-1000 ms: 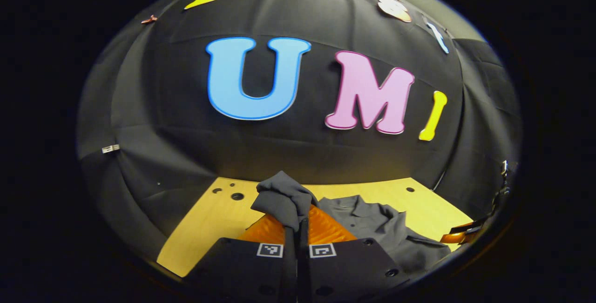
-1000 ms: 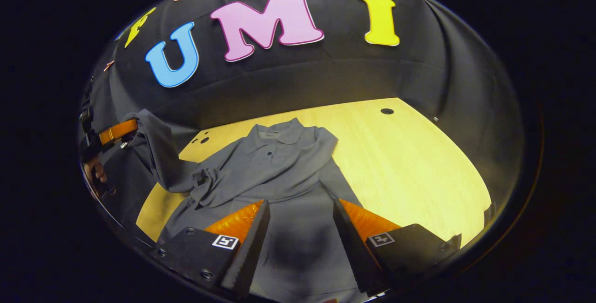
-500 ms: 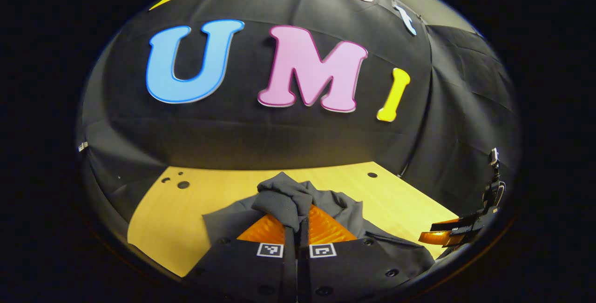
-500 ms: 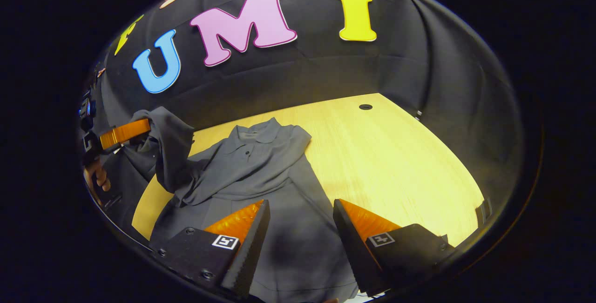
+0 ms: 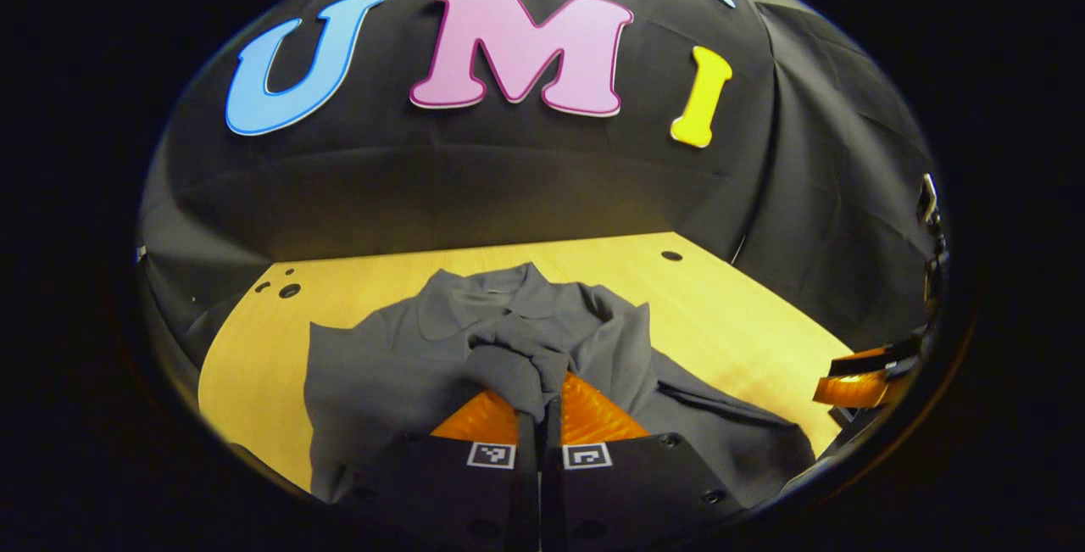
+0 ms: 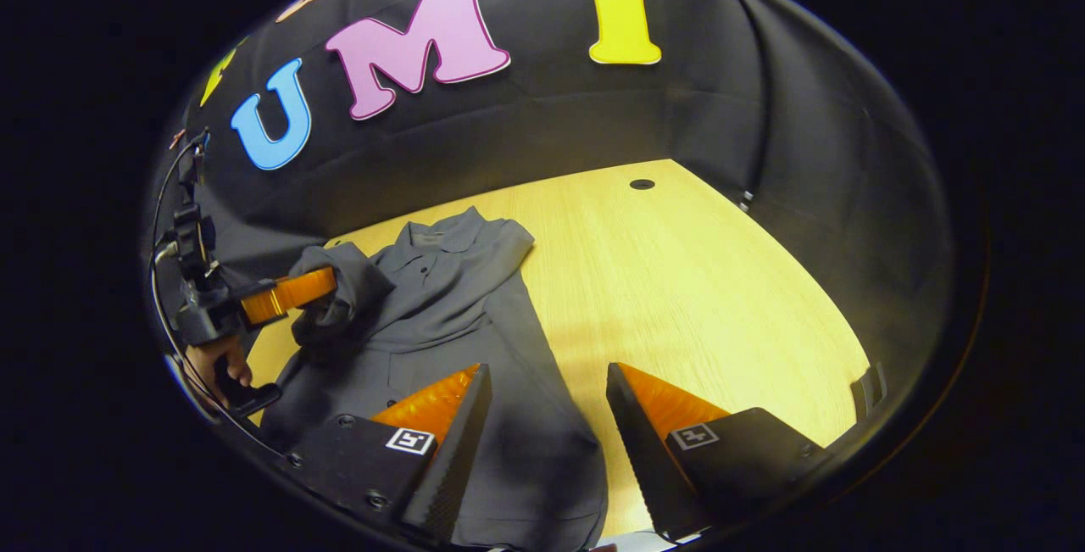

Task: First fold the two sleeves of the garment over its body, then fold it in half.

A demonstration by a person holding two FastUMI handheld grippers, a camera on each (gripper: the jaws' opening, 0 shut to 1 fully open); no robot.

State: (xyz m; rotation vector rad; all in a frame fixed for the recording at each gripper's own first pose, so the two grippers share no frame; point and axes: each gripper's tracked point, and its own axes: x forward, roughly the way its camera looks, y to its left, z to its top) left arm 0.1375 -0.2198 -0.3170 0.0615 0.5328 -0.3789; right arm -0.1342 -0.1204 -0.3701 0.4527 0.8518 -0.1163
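A grey collared shirt (image 5: 398, 357) (image 6: 449, 298) lies on the wooden table, collar toward the far wall. My left gripper (image 5: 541, 404) is shut on the bunched end of a sleeve (image 5: 517, 365), held above the shirt's chest. In the right gripper view that same gripper (image 6: 331, 285) shows at the left with the sleeve (image 6: 339, 302) draped from it and a hand below it. My right gripper (image 6: 542, 382) hangs open over the shirt's right edge, holding nothing. The other sleeve lies folded across the body.
The yellow wooden table (image 6: 695, 281) (image 5: 246, 348) has bare room to the right of the shirt. Small round holes (image 6: 642, 184) (image 5: 289, 290) mark its far corners. Black cloth walls close in behind and at both sides.
My left gripper has carried the sleeve rightward and down, from off the table's side to over the shirt's chest. The right gripper has drifted toward the shirt's right edge, still open.
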